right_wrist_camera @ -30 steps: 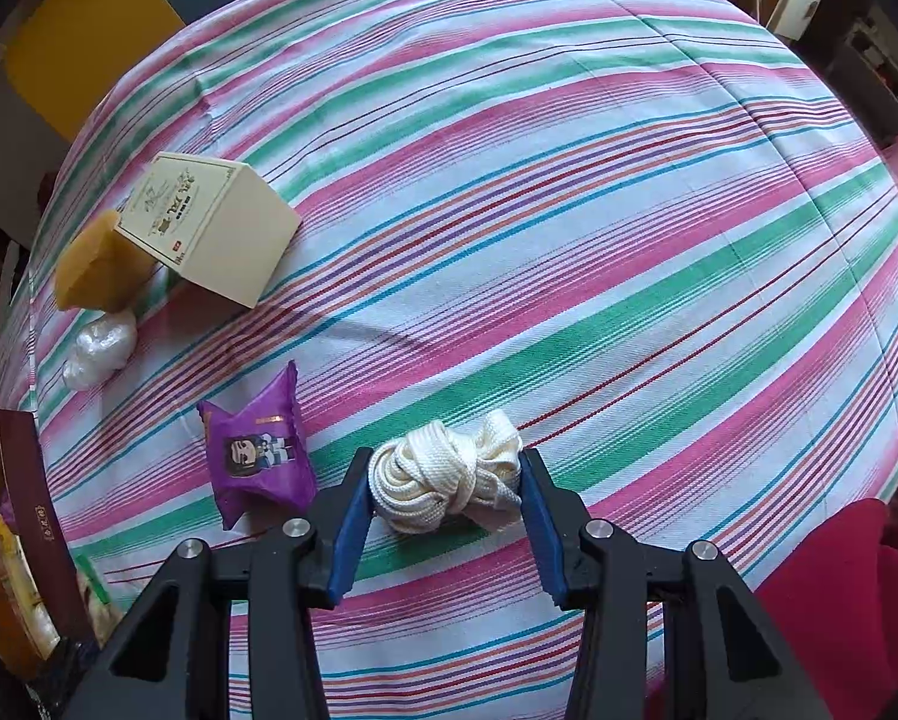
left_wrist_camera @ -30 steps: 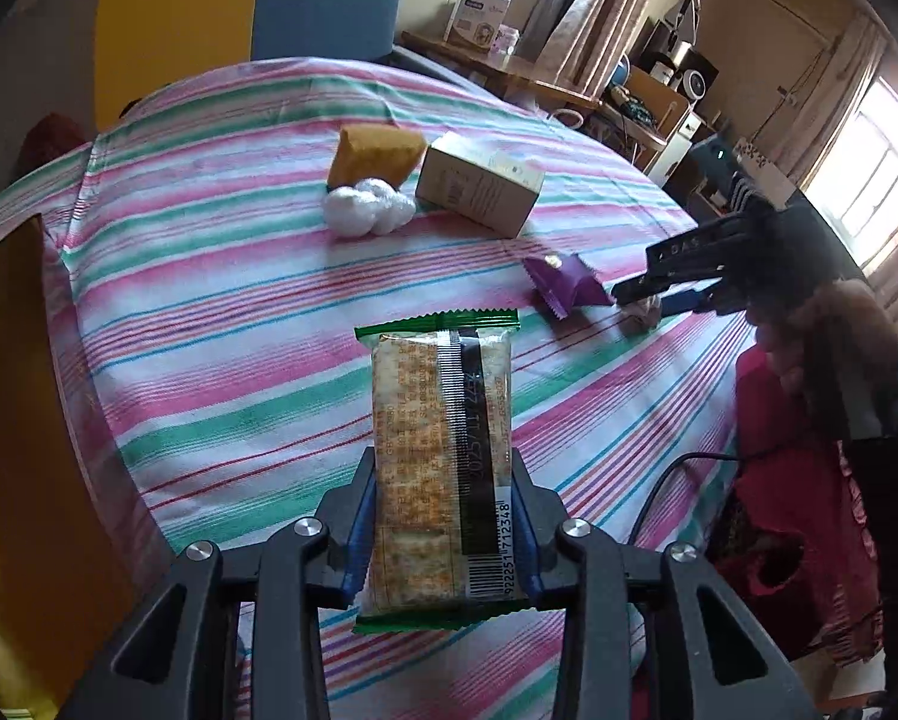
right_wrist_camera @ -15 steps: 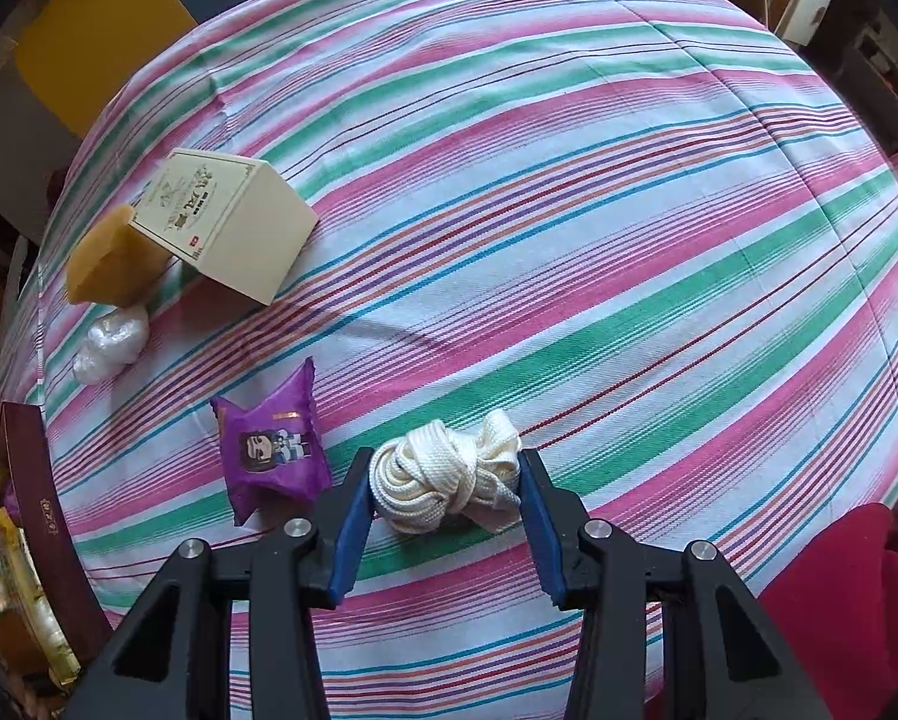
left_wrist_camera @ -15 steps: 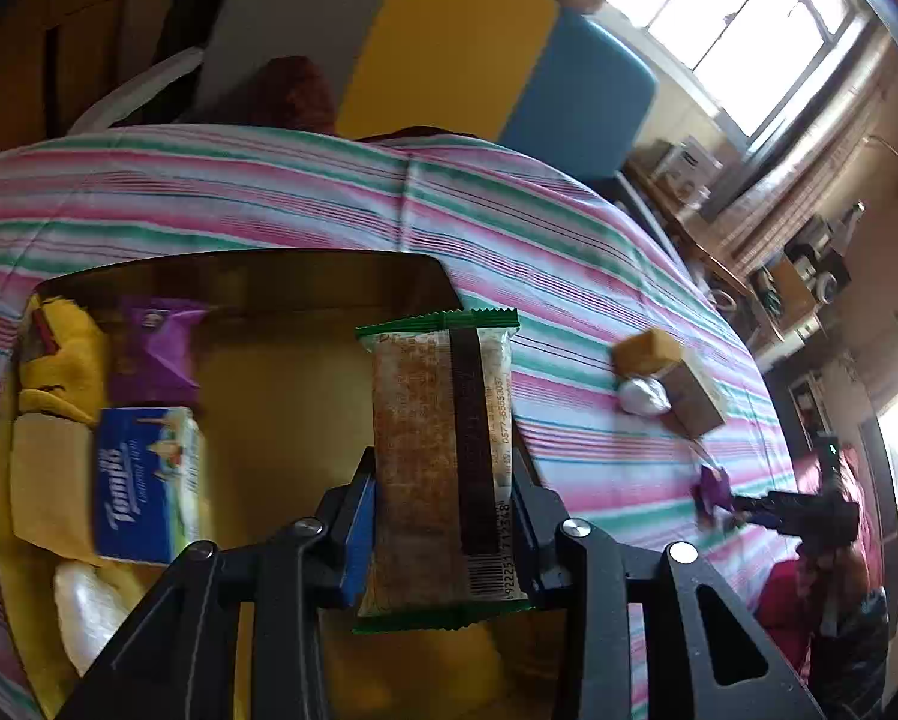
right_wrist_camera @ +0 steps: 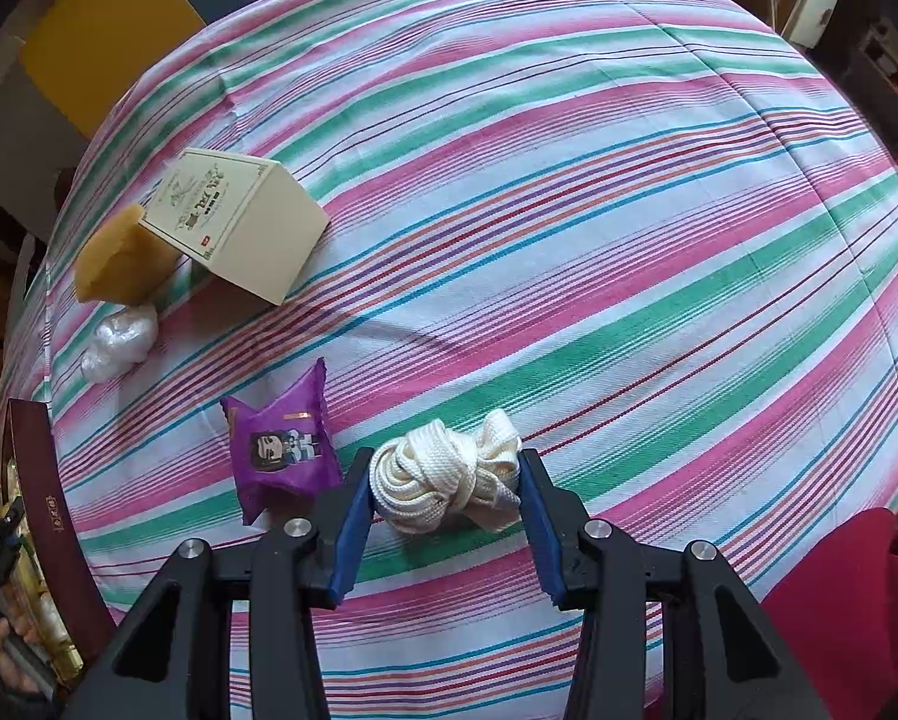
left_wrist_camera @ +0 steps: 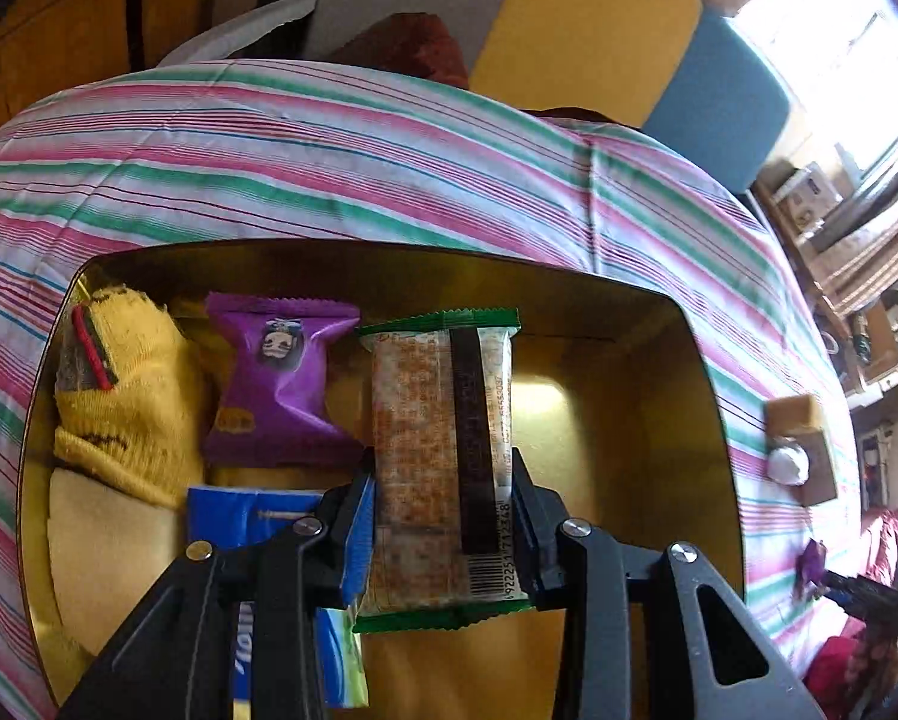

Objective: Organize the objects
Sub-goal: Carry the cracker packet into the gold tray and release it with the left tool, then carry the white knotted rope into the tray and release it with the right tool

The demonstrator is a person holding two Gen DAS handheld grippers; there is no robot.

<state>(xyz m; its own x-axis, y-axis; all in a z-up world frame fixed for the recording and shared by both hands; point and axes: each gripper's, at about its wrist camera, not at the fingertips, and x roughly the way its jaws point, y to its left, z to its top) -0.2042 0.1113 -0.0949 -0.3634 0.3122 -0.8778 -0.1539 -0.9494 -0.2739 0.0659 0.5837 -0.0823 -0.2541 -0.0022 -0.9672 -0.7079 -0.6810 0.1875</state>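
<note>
My left gripper [left_wrist_camera: 443, 498] is shut on a green-edged cracker packet [left_wrist_camera: 443, 456] and holds it over the open gold box [left_wrist_camera: 697, 360]. The box holds a yellow sock [left_wrist_camera: 119, 402], a purple snack packet [left_wrist_camera: 275, 384], a blue tissue pack [left_wrist_camera: 251, 516] and a pale sponge [left_wrist_camera: 101, 552]. My right gripper [right_wrist_camera: 446, 480] is shut on a bundle of white rope [right_wrist_camera: 449, 468] at the striped tablecloth [right_wrist_camera: 568, 192]. A second purple snack packet [right_wrist_camera: 281, 450] lies just left of it.
A cream carton [right_wrist_camera: 233, 222], an orange sponge [right_wrist_camera: 119, 258] and a white plastic wad [right_wrist_camera: 119, 339] lie at the left of the table. The box's dark red wall [right_wrist_camera: 47, 516] stands at the left edge. A red cushion [right_wrist_camera: 838, 600] is at lower right.
My left gripper has swung from the table middle over the gold box with the cracker packet, then closer down. The right gripper holds the rope almost still.
</note>
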